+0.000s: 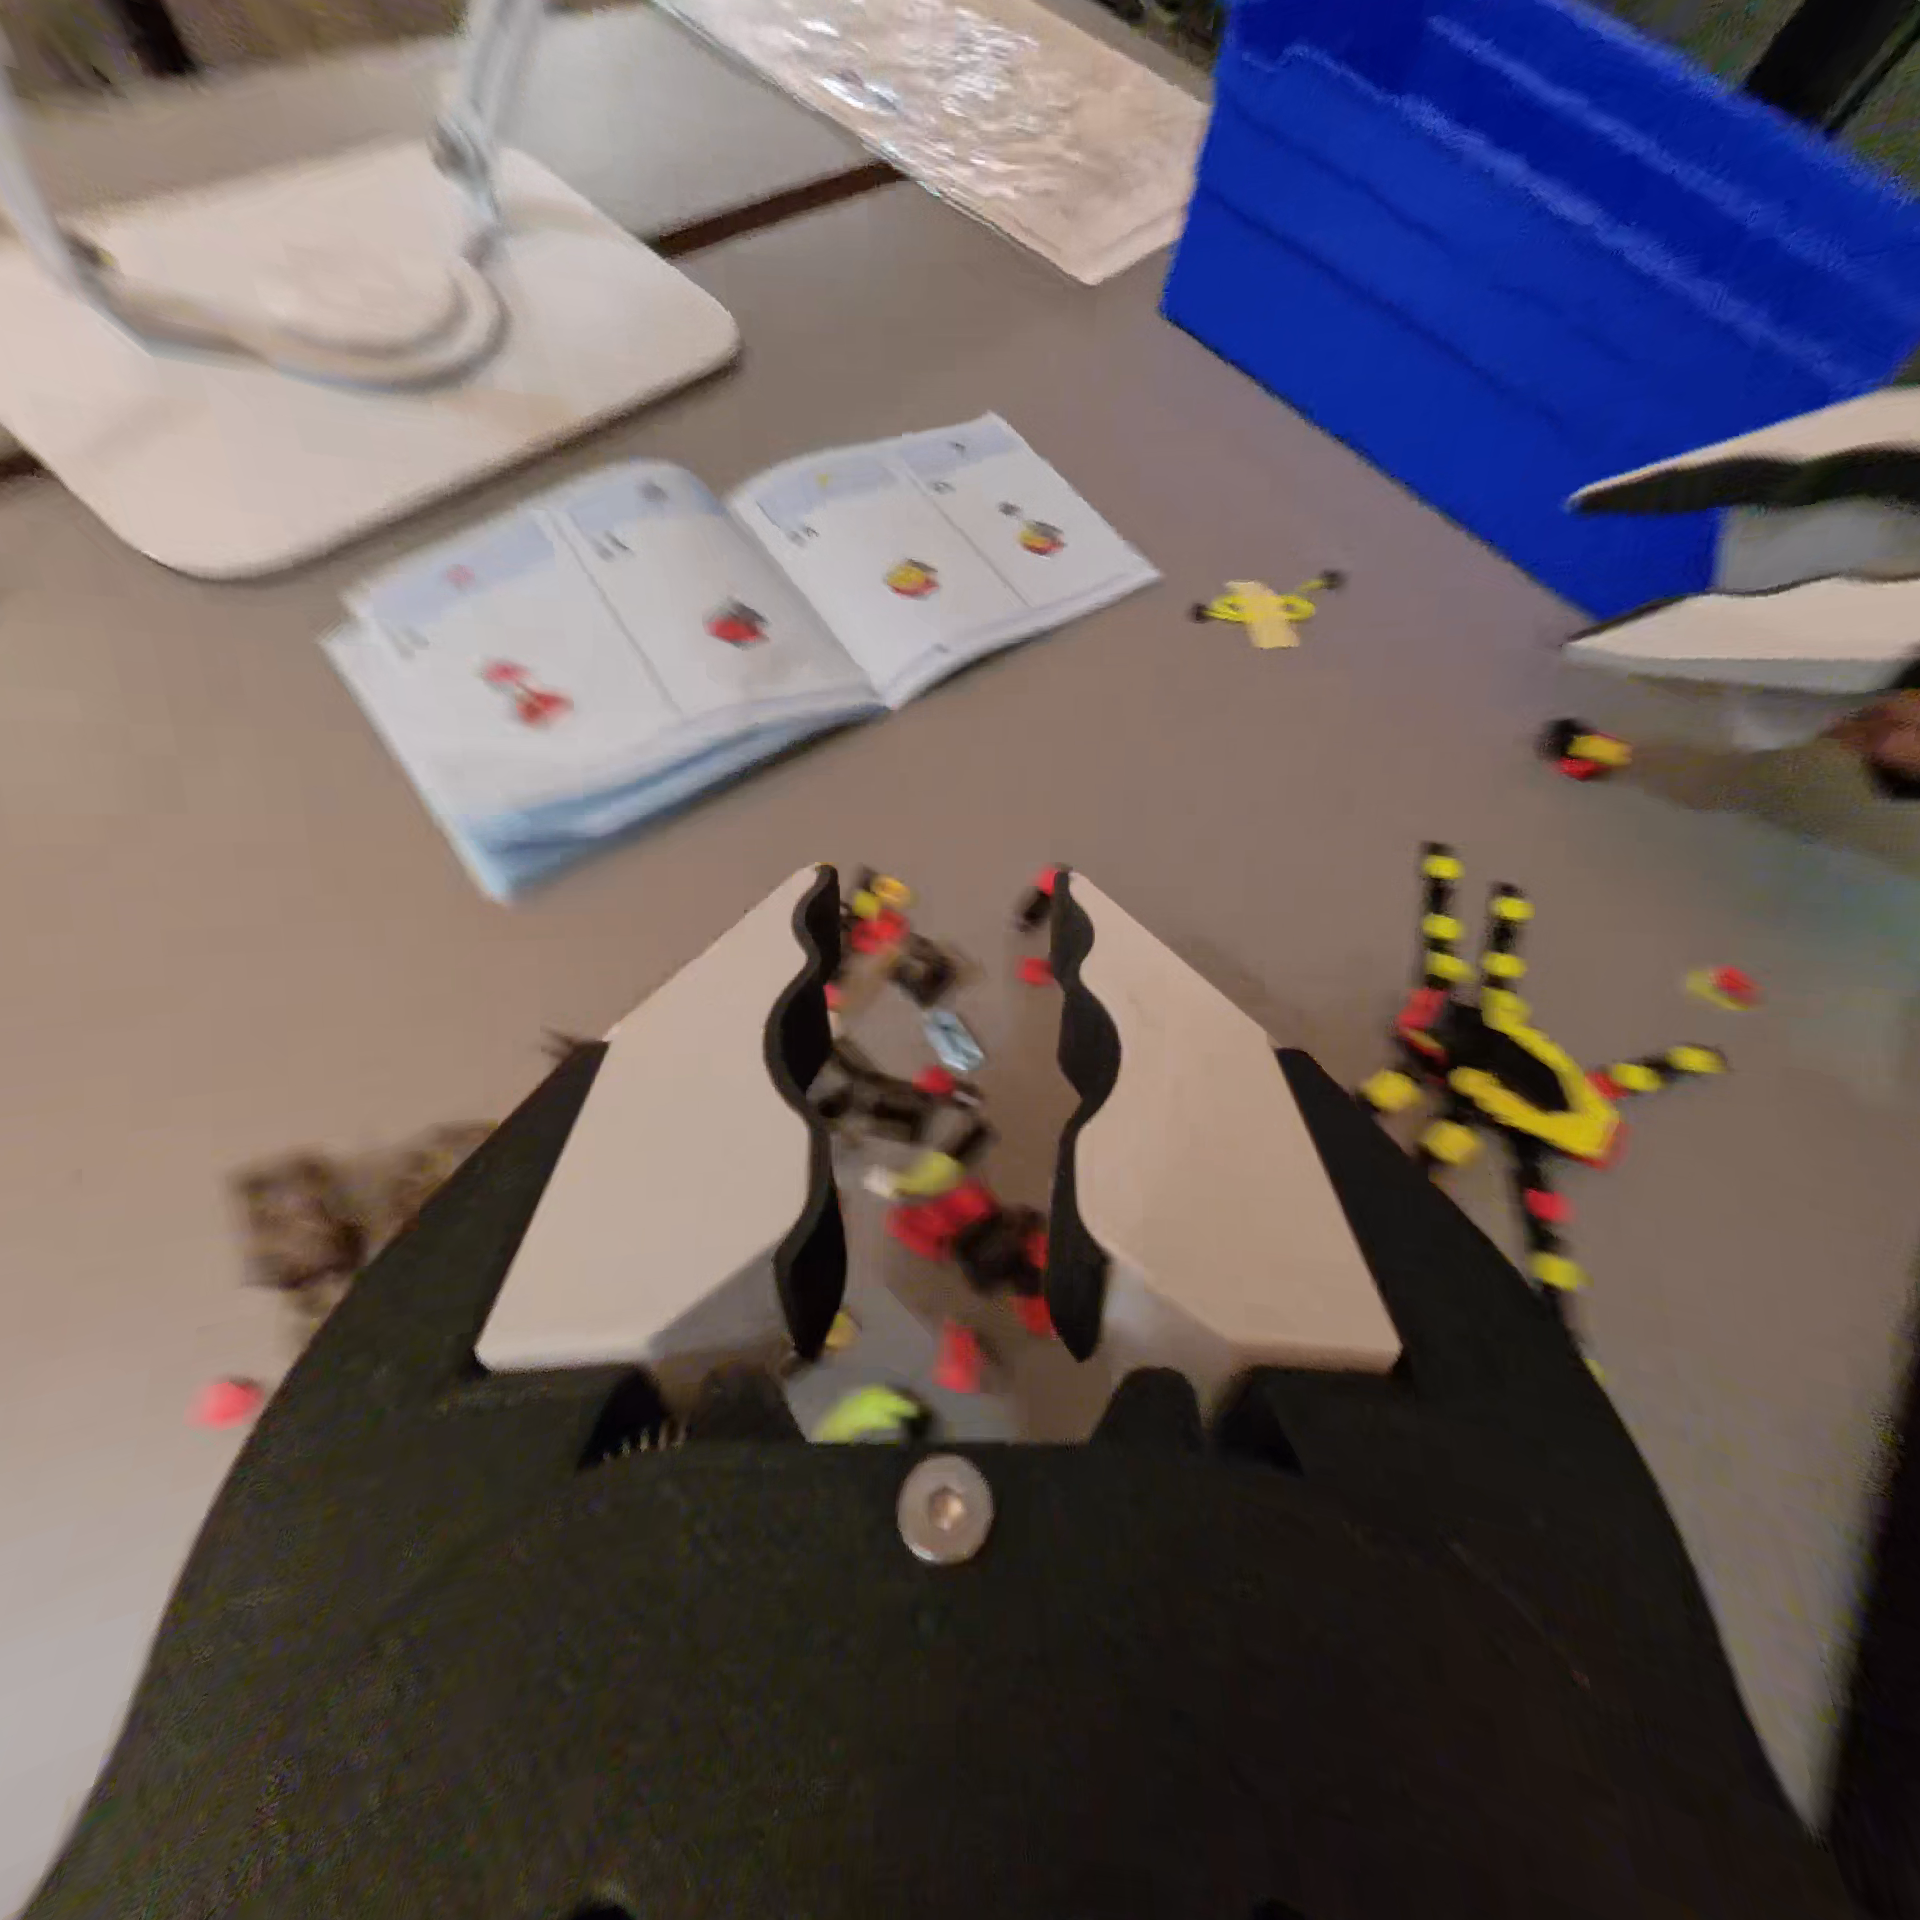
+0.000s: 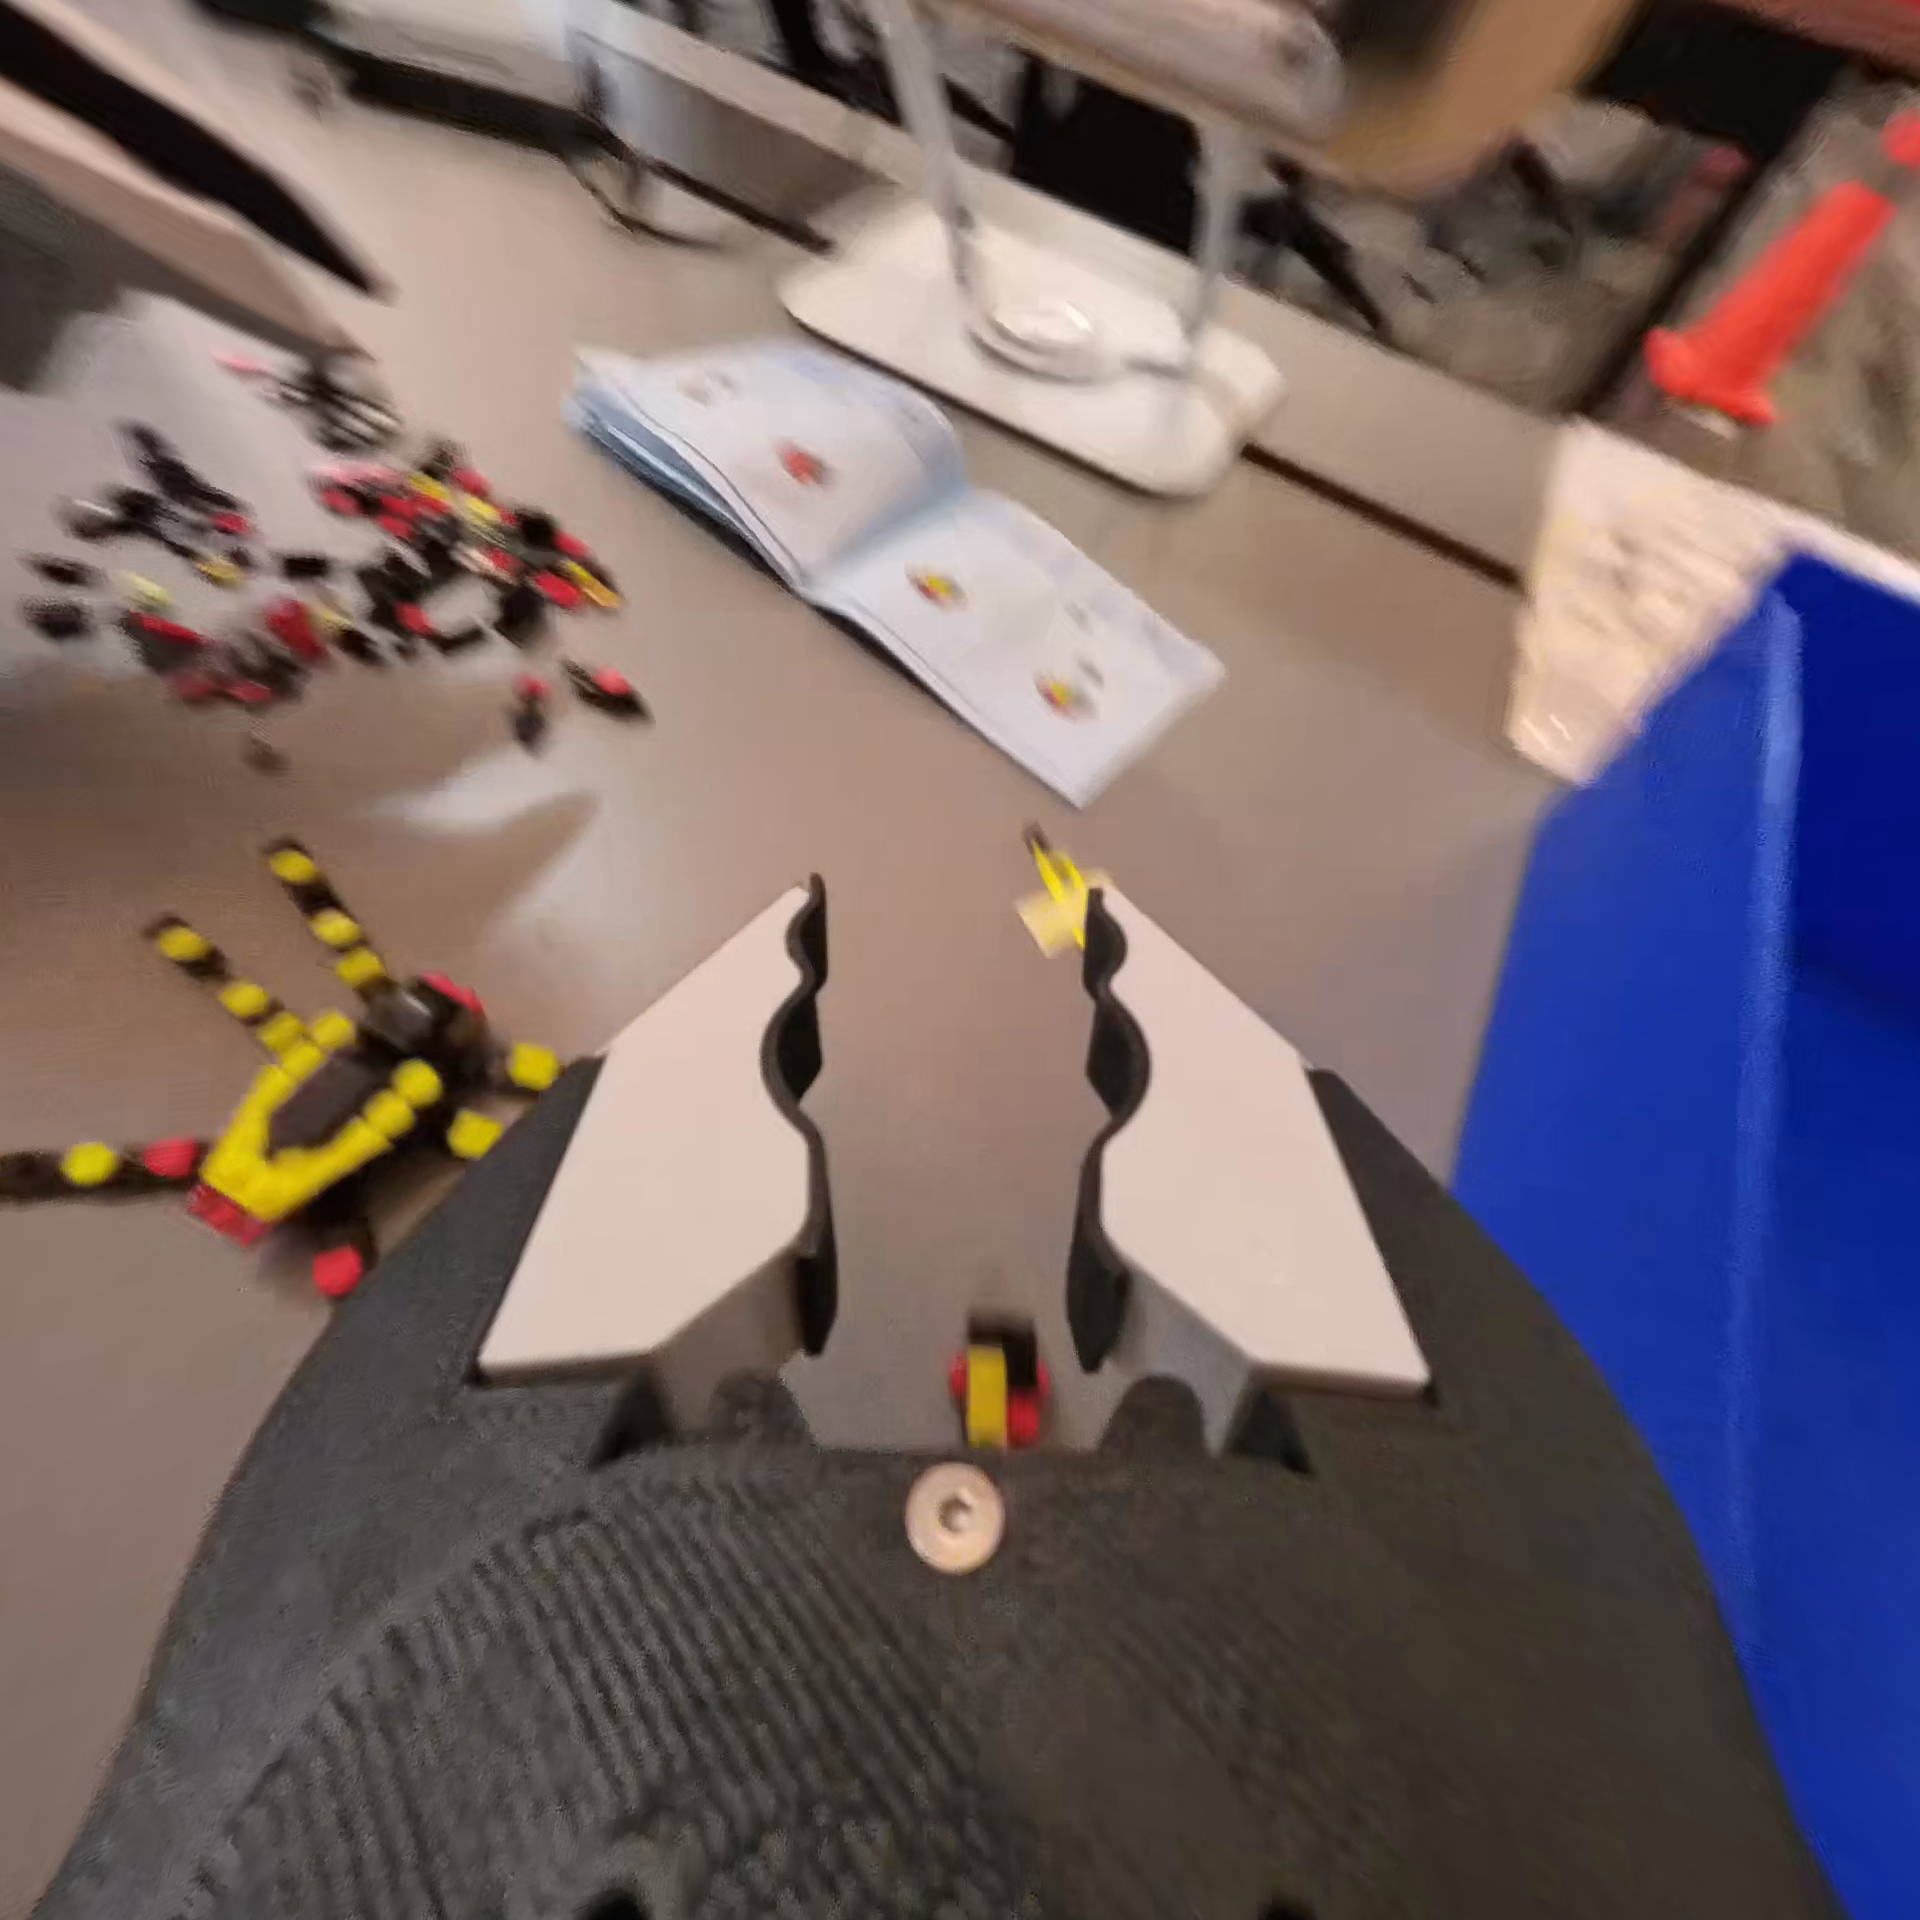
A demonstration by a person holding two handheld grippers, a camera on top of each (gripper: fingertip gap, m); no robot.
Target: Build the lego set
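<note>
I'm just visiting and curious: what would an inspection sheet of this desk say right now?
Surface: grey table, mostly bare at the middle.
Job's things: open instruction booklet; half-built yellow and black model; pile of loose pieces; small yellow part.
Clutter: blue bin; clear plastic bag; white stand base.
Grippers: left hand-held gripper open over loose pieces; right hand-held gripper open, empty.
Cables: dark ones, blurred, at the far edge.
Surroundings: red handle on a neighbouring surface.
</note>
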